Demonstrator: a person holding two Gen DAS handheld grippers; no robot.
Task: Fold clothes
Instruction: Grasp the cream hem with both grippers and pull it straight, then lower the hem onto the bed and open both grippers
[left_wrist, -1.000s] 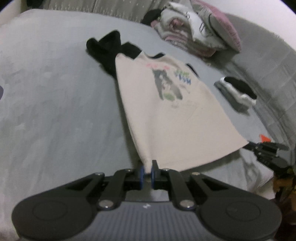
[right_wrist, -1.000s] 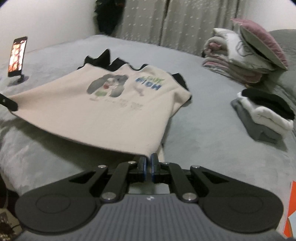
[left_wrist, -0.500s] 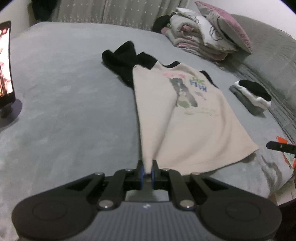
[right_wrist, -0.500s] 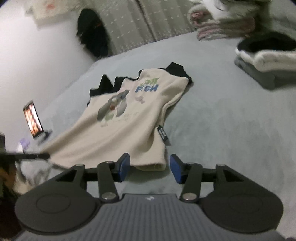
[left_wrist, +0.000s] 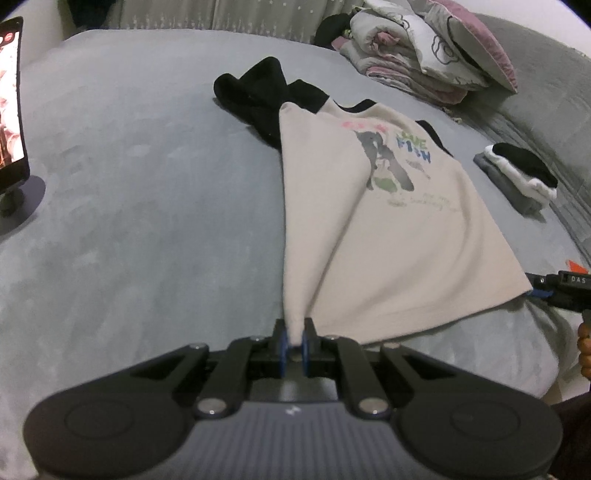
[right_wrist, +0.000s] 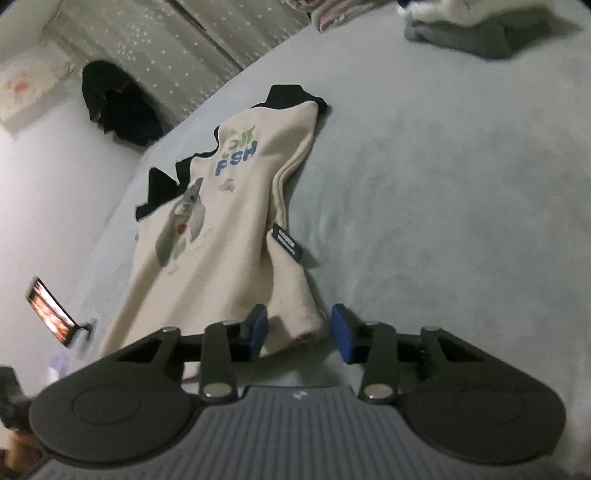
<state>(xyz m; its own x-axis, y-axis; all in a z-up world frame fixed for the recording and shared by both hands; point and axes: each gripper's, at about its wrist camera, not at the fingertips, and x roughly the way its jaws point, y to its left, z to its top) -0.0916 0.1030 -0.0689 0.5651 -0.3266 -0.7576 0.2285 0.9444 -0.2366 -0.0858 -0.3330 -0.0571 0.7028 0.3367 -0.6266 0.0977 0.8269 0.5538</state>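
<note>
Cream shirt (left_wrist: 388, 236) on grey bed (left_wrist: 147, 184)

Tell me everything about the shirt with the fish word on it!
The shirt is cream, soft-looking, with black sleeves and collar, a grey cartoon animal and blue "FISH" lettering. It lies face up on the grey bed, slightly creased, a small black tag at one side seam. The left tongs pinch one bottom corner shut. The right tongs are closing around the other corner, pads not pressing.

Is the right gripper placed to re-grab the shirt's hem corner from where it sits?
Probably yes: the right gripper is closing with the cream shirt corner lying loose between its pads, nothing blocking.
</note>
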